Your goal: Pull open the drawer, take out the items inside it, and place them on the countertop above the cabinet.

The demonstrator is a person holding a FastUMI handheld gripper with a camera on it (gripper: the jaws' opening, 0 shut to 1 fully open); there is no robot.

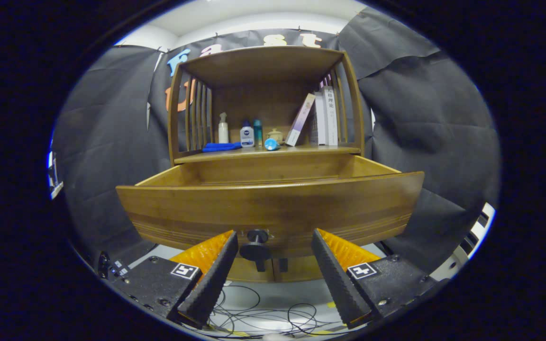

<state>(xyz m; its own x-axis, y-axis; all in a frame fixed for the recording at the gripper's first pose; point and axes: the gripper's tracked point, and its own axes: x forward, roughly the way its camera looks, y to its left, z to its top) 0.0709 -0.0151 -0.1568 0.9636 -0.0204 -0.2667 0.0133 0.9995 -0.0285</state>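
The wooden drawer (268, 208) stands pulled out toward me, its curved front filling the space just ahead of the fingers. Its dark round knob (255, 246) sits between the two fingertips, untouched. My gripper (275, 239) is open, fingers spread either side of the knob. The drawer's inside is hidden behind its front panel. Above it runs the countertop (301, 150), carrying a blue cloth (221, 147), a white pump bottle (223, 129), a white and blue bottle (247, 134), a teal bottle (258, 132), a blue round item (271, 144), a small jar (276, 136) and leaning books (318, 119).
A slatted wooden hutch (263, 64) roofs the countertop, leaving limited height. Black cloth walls surround the cabinet. Loose black cables (273, 315) lie on the pale floor below the drawer. Lower cabinet doors (273, 270) show under the drawer.
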